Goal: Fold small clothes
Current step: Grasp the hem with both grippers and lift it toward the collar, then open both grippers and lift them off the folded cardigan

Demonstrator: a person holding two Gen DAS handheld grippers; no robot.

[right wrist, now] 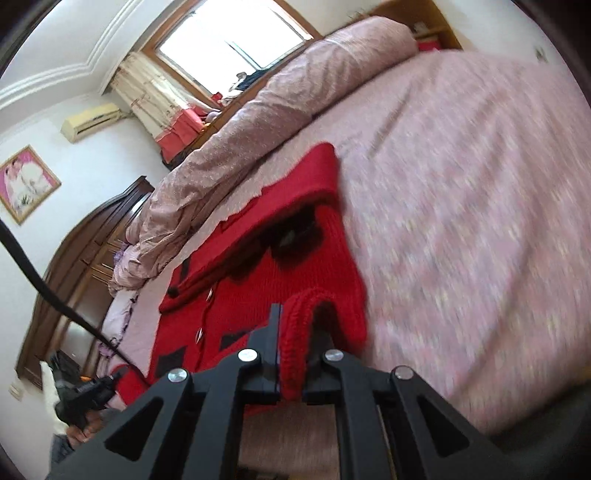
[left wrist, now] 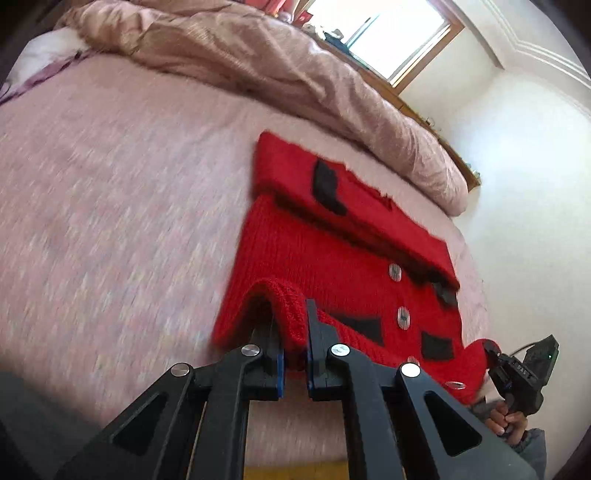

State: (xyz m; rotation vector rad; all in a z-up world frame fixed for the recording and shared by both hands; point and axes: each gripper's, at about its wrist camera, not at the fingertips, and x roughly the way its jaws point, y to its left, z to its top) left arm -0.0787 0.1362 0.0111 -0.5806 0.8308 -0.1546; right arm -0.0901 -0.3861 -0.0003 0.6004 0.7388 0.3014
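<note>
A small red knitted cardigan with black patches and silver buttons lies on the pink bed cover. Its far part is folded over. My left gripper is shut on the near left corner of its hem, which is lifted off the bed. In the right wrist view my right gripper is shut on the other near corner of the cardigan, also lifted. The right gripper and the hand holding it show at the lower right of the left wrist view. The left gripper shows at the lower left of the right wrist view.
A rumpled beige quilt lies along the far side of the bed, under a bright window. Pillows and a dark wooden headboard are at the bed's left end in the right wrist view. White walls surround.
</note>
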